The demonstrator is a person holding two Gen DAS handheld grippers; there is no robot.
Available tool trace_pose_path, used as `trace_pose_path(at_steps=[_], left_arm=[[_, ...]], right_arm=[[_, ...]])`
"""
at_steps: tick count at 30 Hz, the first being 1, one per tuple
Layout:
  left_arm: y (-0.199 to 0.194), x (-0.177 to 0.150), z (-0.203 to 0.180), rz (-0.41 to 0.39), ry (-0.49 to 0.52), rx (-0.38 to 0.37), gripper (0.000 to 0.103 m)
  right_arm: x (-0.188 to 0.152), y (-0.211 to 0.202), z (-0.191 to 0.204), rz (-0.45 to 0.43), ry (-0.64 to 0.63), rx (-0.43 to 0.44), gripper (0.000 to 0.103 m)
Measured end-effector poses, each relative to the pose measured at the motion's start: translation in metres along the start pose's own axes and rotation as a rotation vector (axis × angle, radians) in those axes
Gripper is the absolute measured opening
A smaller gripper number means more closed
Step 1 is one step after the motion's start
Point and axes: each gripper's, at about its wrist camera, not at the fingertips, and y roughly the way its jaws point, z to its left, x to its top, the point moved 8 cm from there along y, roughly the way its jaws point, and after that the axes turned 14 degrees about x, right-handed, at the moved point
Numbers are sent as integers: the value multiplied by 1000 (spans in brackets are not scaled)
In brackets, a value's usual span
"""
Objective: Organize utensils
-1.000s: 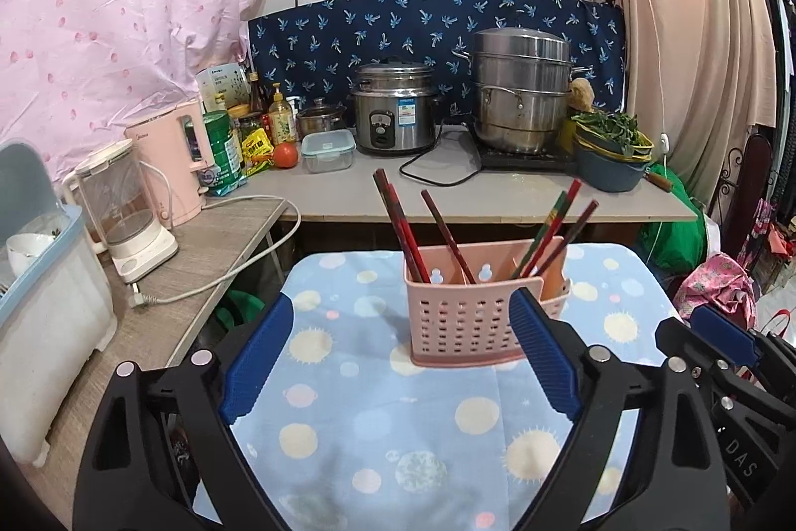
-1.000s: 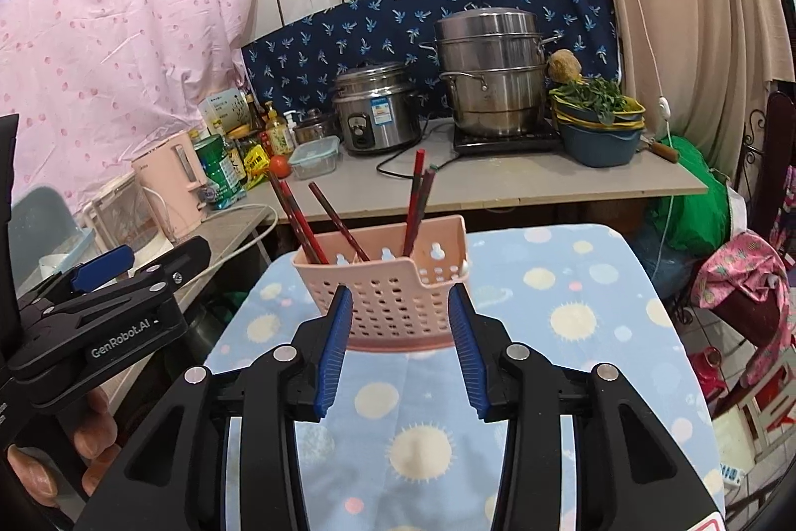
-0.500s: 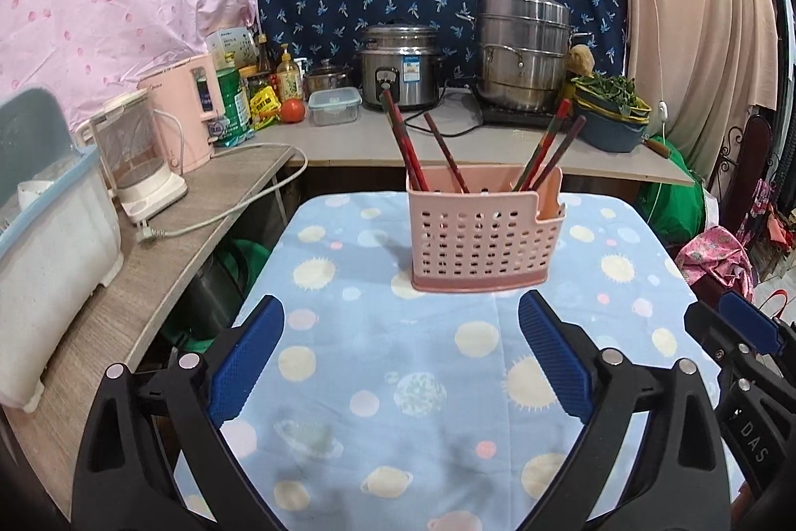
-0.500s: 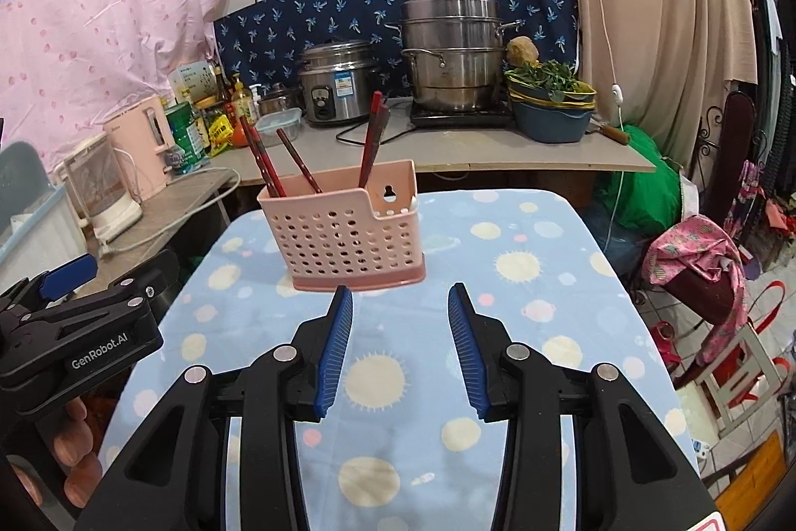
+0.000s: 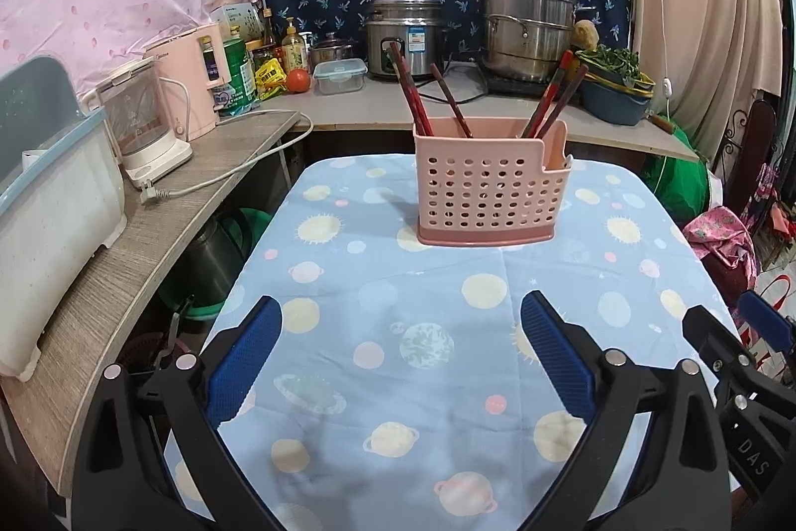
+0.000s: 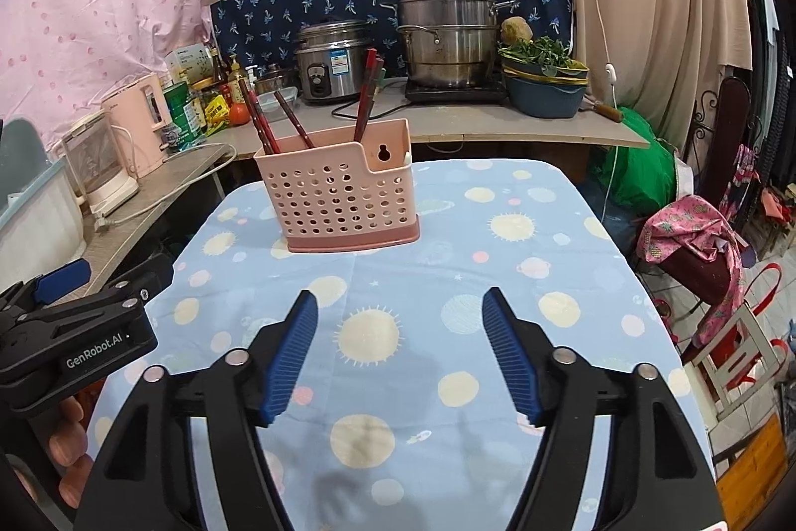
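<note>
A pink perforated utensil basket stands upright on the blue planet-print tablecloth, towards the table's far end. Several dark red chopsticks lean out of it, some at its left end, some at its right. My left gripper hovers over the near part of the cloth, open wide with nothing between its blue pads. My right gripper is also well short of the basket; its jaws are opening and hold nothing.
Behind the table runs a counter with a rice cooker, a steel steamer pot, a bowl of greens, kettles and a white dish rack. A chair with pink cloth stands at the right.
Both grippers have drawn back from the basket and sunk, so it looks smaller and farther. The right gripper's jaws have spread much wider; the left's opened slightly.
</note>
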Motion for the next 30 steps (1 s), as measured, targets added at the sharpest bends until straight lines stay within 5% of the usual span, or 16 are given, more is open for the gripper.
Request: trace_pose_path(at_steps=[3,7,9,30], left_arm=[[2,-5,-1,8,7,0,93],[5,-12,-2,22,11,-1,93],[7,-15,-2,29,12,-2,93],[18,-32,1,64,15,25,96]], right_arm=[[-4,1,-3,11,12,-2,84],[-11,3,-7,27,22,-7,85],[-15,4,-8,37,27,-3,97],[-29,9,-12,41,17,-44,97]])
